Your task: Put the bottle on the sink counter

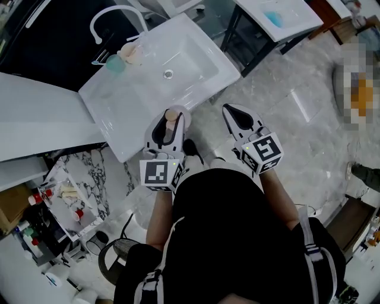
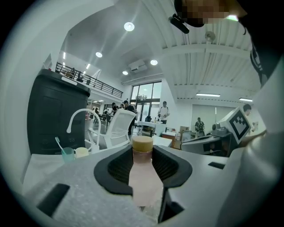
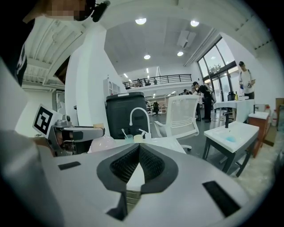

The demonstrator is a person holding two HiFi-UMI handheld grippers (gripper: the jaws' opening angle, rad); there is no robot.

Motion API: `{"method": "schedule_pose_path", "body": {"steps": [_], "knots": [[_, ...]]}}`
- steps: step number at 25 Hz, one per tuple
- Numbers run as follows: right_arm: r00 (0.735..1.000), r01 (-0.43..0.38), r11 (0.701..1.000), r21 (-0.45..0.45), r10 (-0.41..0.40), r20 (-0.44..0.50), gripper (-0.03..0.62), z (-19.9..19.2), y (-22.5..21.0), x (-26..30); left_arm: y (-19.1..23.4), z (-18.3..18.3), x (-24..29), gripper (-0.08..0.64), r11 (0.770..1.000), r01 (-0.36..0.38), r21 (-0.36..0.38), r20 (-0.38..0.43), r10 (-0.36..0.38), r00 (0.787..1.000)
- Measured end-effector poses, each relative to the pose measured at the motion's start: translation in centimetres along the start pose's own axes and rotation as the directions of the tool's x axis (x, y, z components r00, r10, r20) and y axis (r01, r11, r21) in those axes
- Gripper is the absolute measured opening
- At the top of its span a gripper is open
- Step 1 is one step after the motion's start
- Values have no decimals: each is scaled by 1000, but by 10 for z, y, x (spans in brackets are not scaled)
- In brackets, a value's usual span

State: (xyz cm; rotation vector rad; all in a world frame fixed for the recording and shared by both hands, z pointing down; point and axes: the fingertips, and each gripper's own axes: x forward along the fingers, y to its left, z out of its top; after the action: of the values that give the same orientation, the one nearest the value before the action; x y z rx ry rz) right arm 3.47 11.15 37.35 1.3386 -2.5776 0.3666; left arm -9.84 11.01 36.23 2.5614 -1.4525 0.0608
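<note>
A pale pink bottle with a tan cap stands upright between the jaws of my left gripper, which is shut on its body. In the head view that gripper hangs over the near corner of the white sink counter. The basin and a white faucet lie beyond it. My right gripper is off the counter's right edge, over the floor. Its jaws meet at the tips with nothing between them. From the right gripper view the left gripper and the bottle show at the left.
A teal cup with a toothbrush and a cream cup stand by the faucet. A second sink table is at the far right. A marble shelf with small bottles sits at lower left. A white chair stands behind the counter.
</note>
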Motion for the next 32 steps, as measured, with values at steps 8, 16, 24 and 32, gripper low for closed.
{"method": "schedule_pose_path", "body": {"steps": [8, 16, 24, 32], "knots": [[997, 81, 996, 30, -82, 6, 5, 4, -4, 26, 24, -3, 20, 138, 996, 88, 1, -31, -88, 996], [995, 102, 994, 37, -101, -19, 5, 4, -1, 47, 46, -9, 30, 138, 994, 106, -26, -55, -107, 993], [993, 110, 993, 43, -108, -53, 5, 1, -13, 67, 60, -18, 32, 138, 996, 74, -47, -78, -77, 994], [998, 31, 999, 30, -30, -51, 5, 12, -32, 100, 70, -12, 52, 138, 999, 11, -46, -76, -14, 997]]}}
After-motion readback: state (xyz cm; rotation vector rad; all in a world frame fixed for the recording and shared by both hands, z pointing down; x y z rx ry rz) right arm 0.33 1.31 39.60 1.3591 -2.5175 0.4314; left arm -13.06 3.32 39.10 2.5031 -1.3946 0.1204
